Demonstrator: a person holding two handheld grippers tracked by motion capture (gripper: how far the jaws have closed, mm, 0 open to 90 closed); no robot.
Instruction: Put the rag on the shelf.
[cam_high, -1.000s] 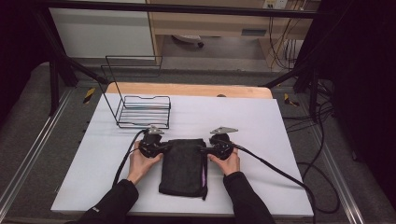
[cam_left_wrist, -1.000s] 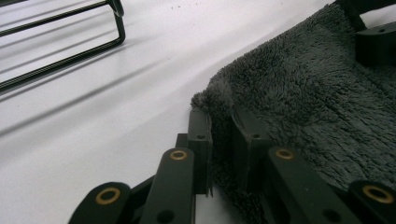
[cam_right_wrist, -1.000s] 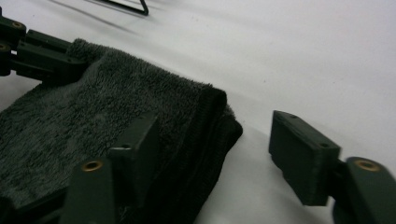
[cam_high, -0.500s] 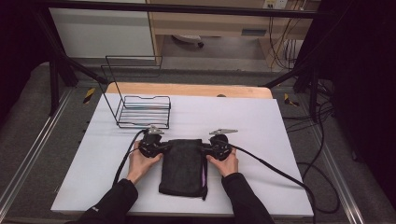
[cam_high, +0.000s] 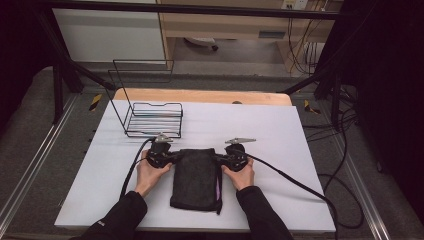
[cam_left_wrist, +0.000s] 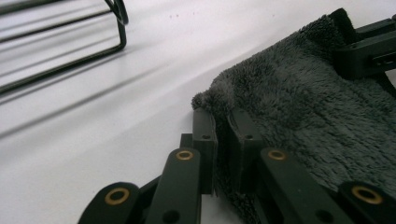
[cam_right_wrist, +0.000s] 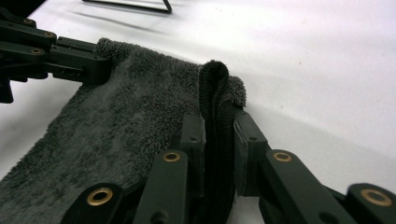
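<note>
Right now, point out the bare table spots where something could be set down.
Free: the white table right of the wire rack, and the strip left of the left claw. Crowded: the near middle, where both claws pinch the dark towel.

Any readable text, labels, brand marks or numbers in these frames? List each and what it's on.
None can be read.
Grey plate on the cabinet behind the table: too small and blurred to read.
Dark towel, wire rack, left gripper and right gripper: no markings visible.
</note>
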